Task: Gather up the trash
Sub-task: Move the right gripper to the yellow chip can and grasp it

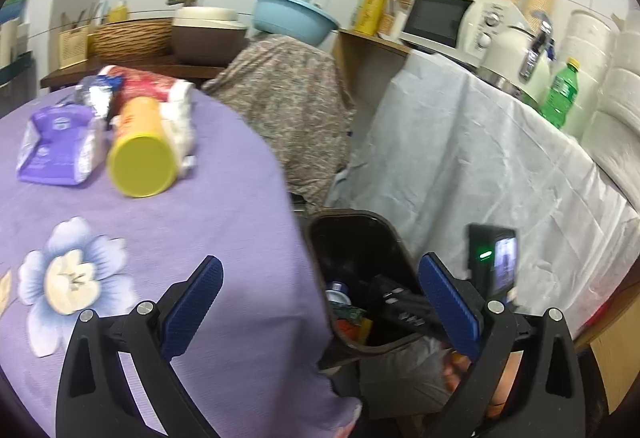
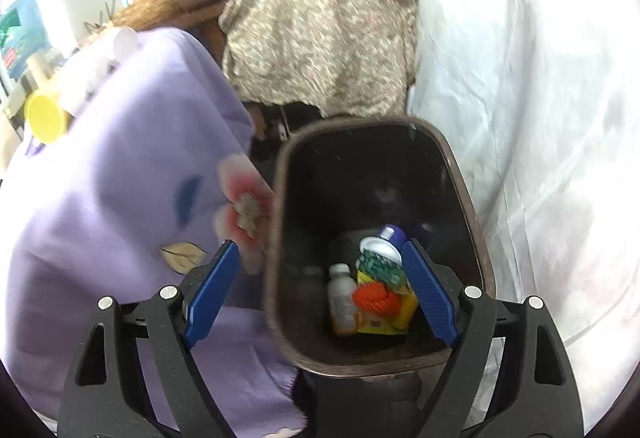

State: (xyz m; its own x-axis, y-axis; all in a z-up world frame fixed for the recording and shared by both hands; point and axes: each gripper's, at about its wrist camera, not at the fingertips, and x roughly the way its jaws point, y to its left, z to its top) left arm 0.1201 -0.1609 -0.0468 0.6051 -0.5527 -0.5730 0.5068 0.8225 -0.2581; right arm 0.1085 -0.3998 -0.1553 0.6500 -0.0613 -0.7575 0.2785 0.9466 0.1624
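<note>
The right gripper [image 2: 320, 290], jaws wide and empty, hangs above the trash-filled bin [image 2: 280, 238].

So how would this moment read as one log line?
right gripper: open, empty, over dark plastic bin | left gripper: open, empty | yellow-lidded tube: on table

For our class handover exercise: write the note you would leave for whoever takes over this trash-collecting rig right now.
Left tool: open, empty, at the table edge beside the bin.
Right tool: open, empty, over the bin mouth.
Bin: dark, on the floor between the purple-clothed table and a white-draped counter.
Done: in the bin lie a white bottle, an orange wad, a yellow box, a green packet and a purple-capped tube.
Left: on the table, a yellow can on its side, a purple packet, a red-and-white bag and a silver-blue wrapper.
</note>
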